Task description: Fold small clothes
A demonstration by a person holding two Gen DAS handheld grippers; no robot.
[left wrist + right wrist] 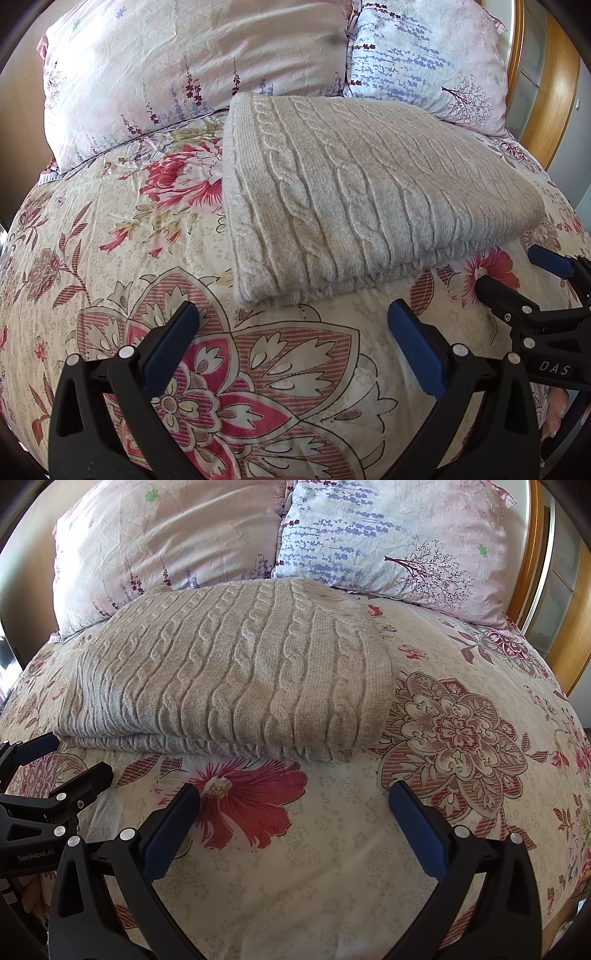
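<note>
A beige cable-knit sweater [362, 192] lies folded into a neat rectangle on the floral bed cover [110, 258], just before two pillows [177, 74]. The left gripper [293, 325] and right gripper [294, 805] hover near its front edge, jaws wide apart, holding nothing.

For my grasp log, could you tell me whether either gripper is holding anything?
Nothing is held: the left gripper and right gripper are open, short of the folded sweater.

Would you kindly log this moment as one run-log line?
sweater: folded, on bedspread | left gripper: open, empty | right gripper: open, empty | pillows: behind sweater
</note>
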